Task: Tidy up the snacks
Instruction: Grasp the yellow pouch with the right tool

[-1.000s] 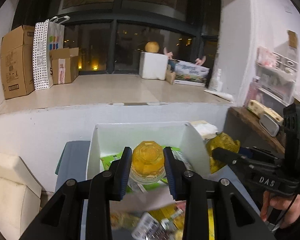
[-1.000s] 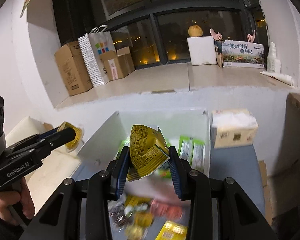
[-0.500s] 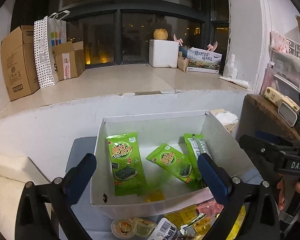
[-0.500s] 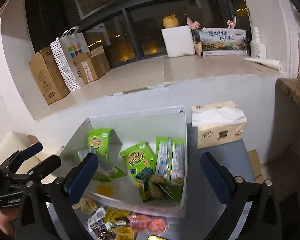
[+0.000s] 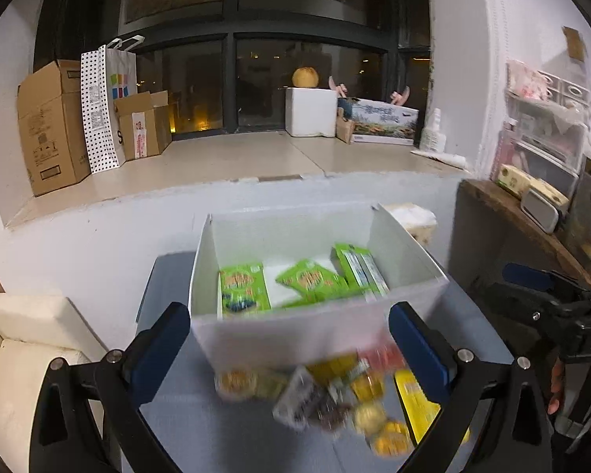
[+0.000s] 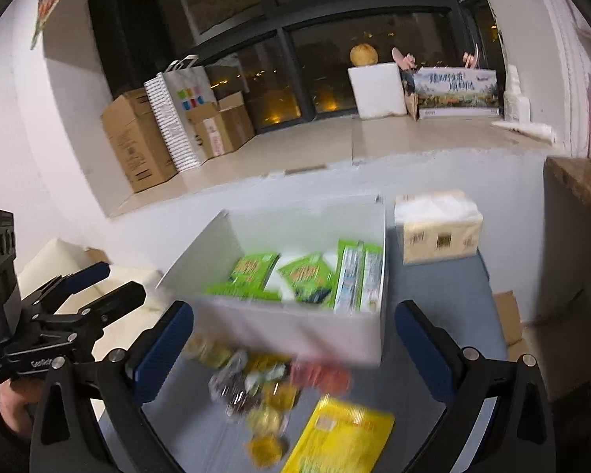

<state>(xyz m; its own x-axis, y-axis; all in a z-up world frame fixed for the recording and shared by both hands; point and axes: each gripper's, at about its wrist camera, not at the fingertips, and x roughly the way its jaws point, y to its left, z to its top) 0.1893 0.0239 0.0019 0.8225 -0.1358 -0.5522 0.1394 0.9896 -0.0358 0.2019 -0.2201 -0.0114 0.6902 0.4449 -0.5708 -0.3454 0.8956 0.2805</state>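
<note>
A white box (image 5: pixel 287 335) (image 6: pixel 307 327) stands on a grey table and holds several green snack packets (image 5: pixel 242 285) (image 6: pixel 303 276). A blurred pile of loose snacks (image 5: pixel 335 394) (image 6: pixel 264 390) lies in front of the box, with a yellow packet (image 6: pixel 335 437) at its right. My left gripper (image 5: pixel 289 349) is open and empty above the pile. My right gripper (image 6: pixel 295 349) is open and empty above the pile too. Each gripper shows in the other's view, the left one (image 6: pixel 94 291) and the right one (image 5: pixel 532 287).
A tissue pack (image 6: pixel 439 228) stands right of the box. A cream cushion (image 5: pixel 23 339) lies at the left. A wooden shelf (image 5: pixel 520 224) is at the right. Cardboard boxes (image 5: pixel 51 126) and a paper bag (image 5: pixel 106 106) stand on the window ledge behind.
One second ago the left gripper held a jelly cup and the right a yellow packet over the box. Both opened and let go. Both have since pulled back toward the pile.
</note>
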